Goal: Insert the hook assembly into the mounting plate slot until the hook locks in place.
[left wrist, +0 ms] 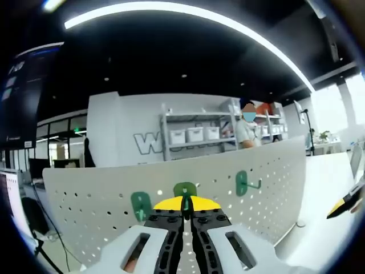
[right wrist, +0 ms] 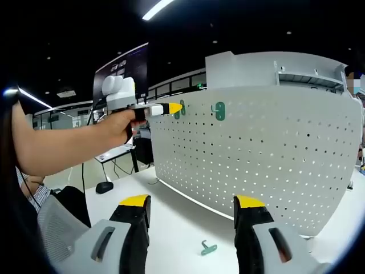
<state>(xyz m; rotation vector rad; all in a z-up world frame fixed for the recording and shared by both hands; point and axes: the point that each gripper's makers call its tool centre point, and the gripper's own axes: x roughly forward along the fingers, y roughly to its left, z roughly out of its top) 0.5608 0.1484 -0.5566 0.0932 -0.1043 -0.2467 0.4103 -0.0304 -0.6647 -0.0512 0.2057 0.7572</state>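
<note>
Three green hooks (left wrist: 185, 191) sit on the white pegboard (left wrist: 102, 194).

You get light from long ceiling strips (left wrist: 188, 14), which glare white against a dark ceiling, and from bright windows (left wrist: 336, 105) blown out at the right of the left gripper view. The white pegboard (right wrist: 268, 154) and table (right wrist: 177, 220) look evenly lit with soft shadows. Fisheye bending curves straight lines near the edges, and distant shelving (left wrist: 197, 134) looks soft.
</note>
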